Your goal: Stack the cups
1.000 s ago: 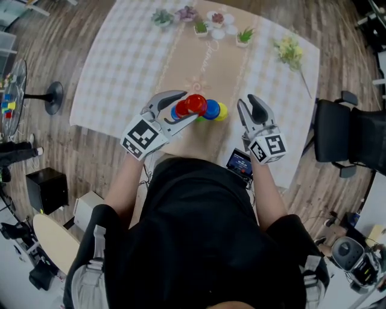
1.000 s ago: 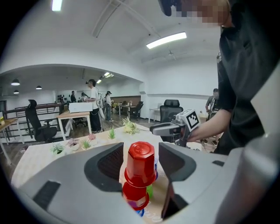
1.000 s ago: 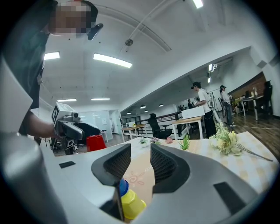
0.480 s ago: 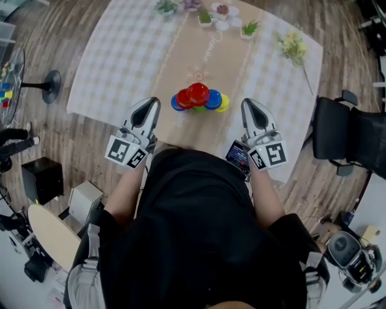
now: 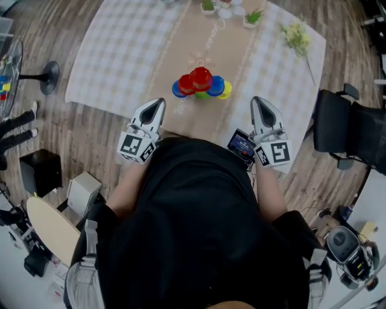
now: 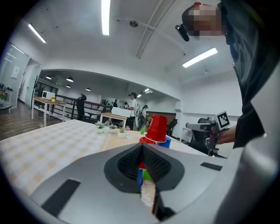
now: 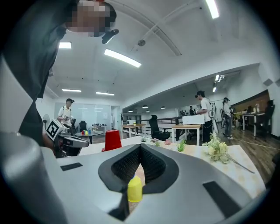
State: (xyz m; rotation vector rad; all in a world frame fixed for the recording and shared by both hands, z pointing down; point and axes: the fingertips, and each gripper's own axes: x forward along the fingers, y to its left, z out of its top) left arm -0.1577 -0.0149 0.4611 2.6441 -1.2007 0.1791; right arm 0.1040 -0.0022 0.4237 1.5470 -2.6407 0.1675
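A cluster of plastic cups stands on the beige runner (image 5: 205, 48) mid-table. An upturned red cup (image 5: 201, 77) tops it, over a second red cup (image 5: 186, 85), blue cups (image 5: 215, 85), a green one and a yellow cup (image 5: 225, 90). My left gripper (image 5: 158, 103) sits near the table's front edge, left of the cups and apart from them. Its jaws have just closed on nothing. My right gripper (image 5: 259, 101), to the cups' right, is likewise freshly shut and empty. The left gripper view shows the red cup (image 6: 157, 127) beyond the shut tips (image 6: 142, 146). In the right gripper view, a yellow cup (image 7: 134, 189) shows below the shut tips (image 7: 140, 146).
Small potted plants (image 5: 252, 17) line the table's far edge, with a yellow flower sprig (image 5: 295, 36) at far right. A small screen device (image 5: 241, 145) lies by the right gripper at the front edge. A black chair (image 5: 347, 130) stands to the right. Checked cloth (image 5: 120, 54) covers the table.
The left gripper let go of the top red cup, drew back toward the table's front edge and shut. The right gripper also pulled back a little and shut. The cups stayed put.
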